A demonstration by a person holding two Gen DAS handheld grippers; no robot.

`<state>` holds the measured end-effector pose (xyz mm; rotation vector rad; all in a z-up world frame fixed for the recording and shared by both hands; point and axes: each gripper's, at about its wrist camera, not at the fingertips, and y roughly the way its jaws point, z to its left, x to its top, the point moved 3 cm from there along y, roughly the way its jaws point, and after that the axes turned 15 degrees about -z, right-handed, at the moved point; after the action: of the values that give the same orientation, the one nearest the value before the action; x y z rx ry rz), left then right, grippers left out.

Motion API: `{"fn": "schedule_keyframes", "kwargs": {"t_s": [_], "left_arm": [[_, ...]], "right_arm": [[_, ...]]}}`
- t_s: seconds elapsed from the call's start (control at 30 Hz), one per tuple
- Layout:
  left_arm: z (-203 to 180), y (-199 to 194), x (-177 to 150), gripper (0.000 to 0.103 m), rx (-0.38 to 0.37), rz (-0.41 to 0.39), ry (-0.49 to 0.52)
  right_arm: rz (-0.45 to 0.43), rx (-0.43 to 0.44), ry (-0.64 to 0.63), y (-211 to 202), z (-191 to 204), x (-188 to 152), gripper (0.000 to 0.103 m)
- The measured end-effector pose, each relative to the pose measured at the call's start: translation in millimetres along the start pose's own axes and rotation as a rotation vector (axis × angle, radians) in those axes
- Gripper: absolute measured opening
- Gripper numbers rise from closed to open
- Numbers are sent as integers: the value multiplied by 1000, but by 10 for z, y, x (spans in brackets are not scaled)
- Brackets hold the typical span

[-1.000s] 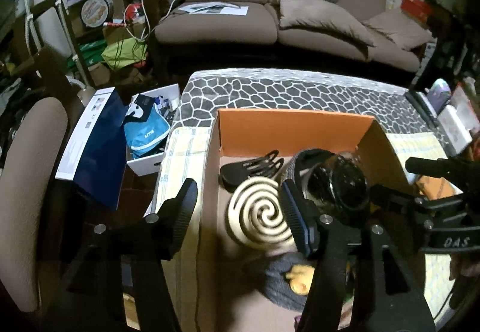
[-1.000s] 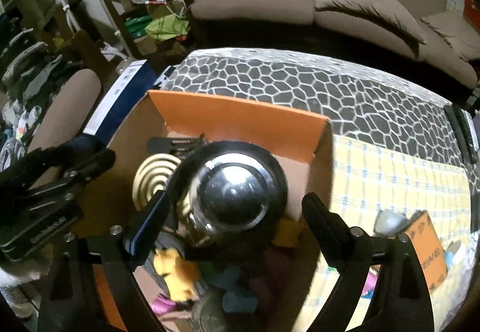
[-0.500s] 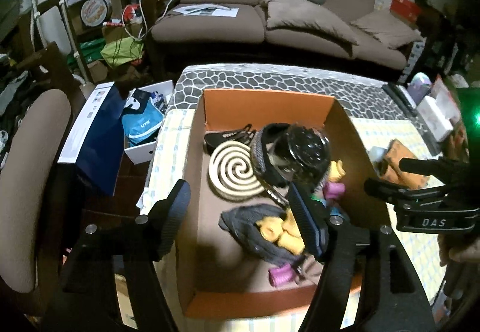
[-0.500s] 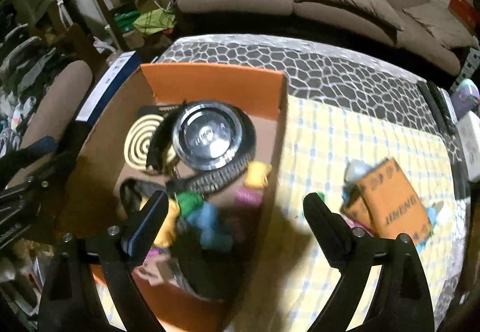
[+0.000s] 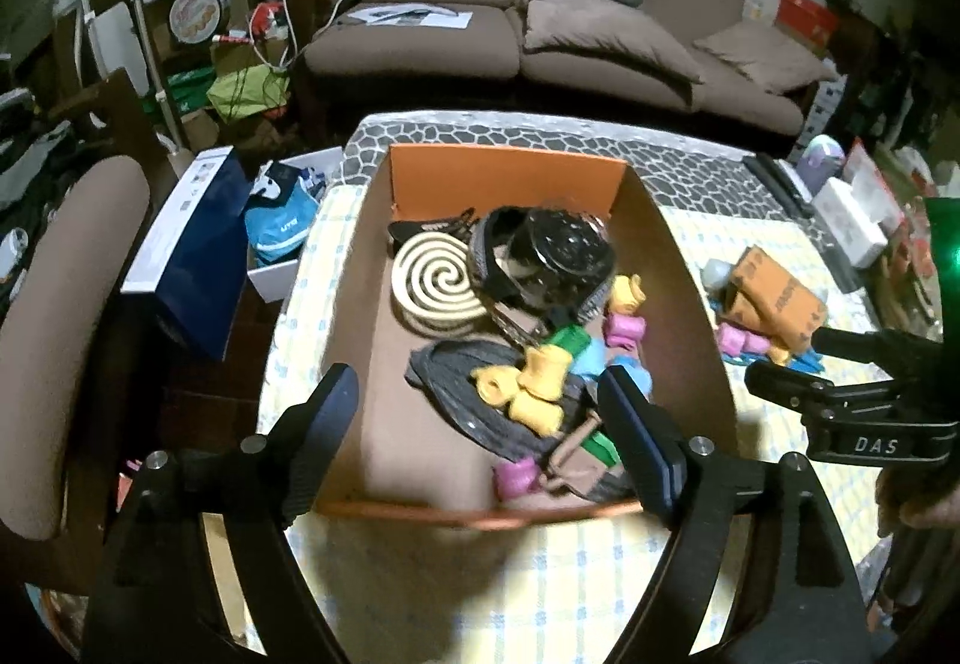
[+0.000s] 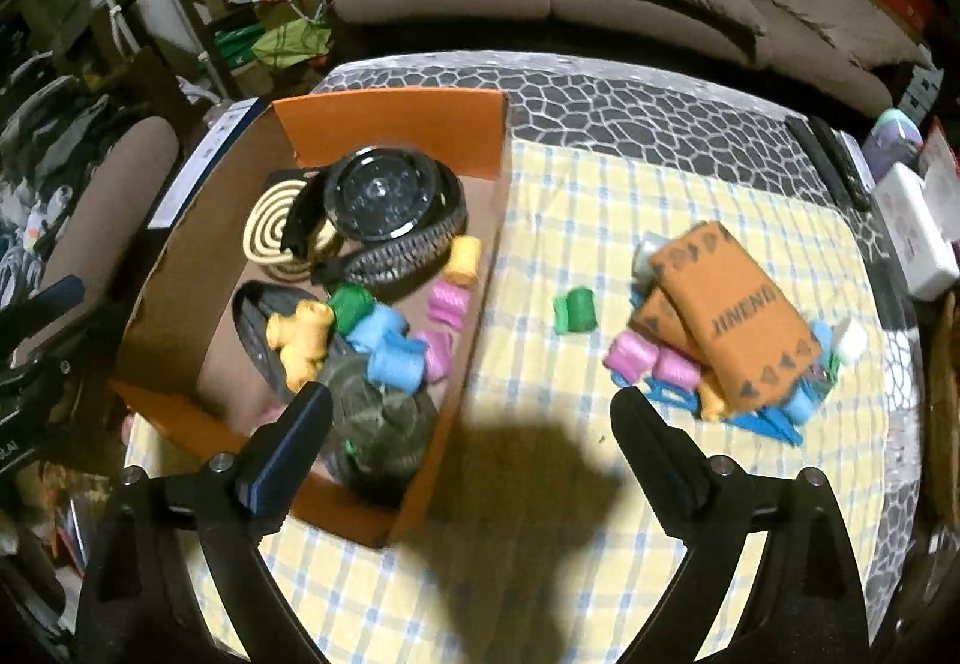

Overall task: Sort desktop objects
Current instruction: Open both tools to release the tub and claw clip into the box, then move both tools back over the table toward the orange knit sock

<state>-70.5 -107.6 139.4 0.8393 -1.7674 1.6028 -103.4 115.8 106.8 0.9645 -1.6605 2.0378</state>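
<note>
box (image 5: 672,268): open top, walls all round; entry from above only
box left half (image 5: 372,376): bare cardboard floor, room to come down
box right half: crowded; coil (image 5: 435,283), round black lid (image 6: 378,193), spools (image 6: 390,352) packed together, gaps tight
box near right corner: dark bundle (image 6: 378,418) fills it
tabletop (image 6: 540,256) between box and pile: checked cloth mostly bare, one green spool (image 6: 575,310) alone, free on all sides
pile at right: orange packet (image 6: 735,316) lies over spools, covers them from above
tabletop near edge: bare cloth, in shadow
left of box: chair (image 5: 66,304) and blue carton (image 5: 186,256) close beside tabletop
right tongs (image 6: 471,433): spread wide, empty, over bare cloth by box wall
</note>
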Motion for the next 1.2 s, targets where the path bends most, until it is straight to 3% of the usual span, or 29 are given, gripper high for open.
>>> {"fn": "schedule_keyframes", "kwargs": {"t_s": [0.17,0.23,0.53,0.77,1.0,1.2], "left_arm": [[-106,-104,-120,85,-10,10,-4],[-150,-147,-154,102,-16,11,-8],[-408,-347,-260,103,-62,1,-37],[-787,-402,-391,103,-103,16,-4],[-1168,-353,-489,103,-155,29,20],[-1497,-241,-604,103,-199,28,17]], "right_arm": [[-3,-10,26,-135,-70,-102,97],[-7,-17,26,-188,-102,-121,97],[-15,-38,30,-429,-266,-325,97],[-7,-49,73,-547,-489,-536,97],[-16,-90,128,-674,-907,-675,97],[-50,-180,168,-716,-1360,-773,97]]}}
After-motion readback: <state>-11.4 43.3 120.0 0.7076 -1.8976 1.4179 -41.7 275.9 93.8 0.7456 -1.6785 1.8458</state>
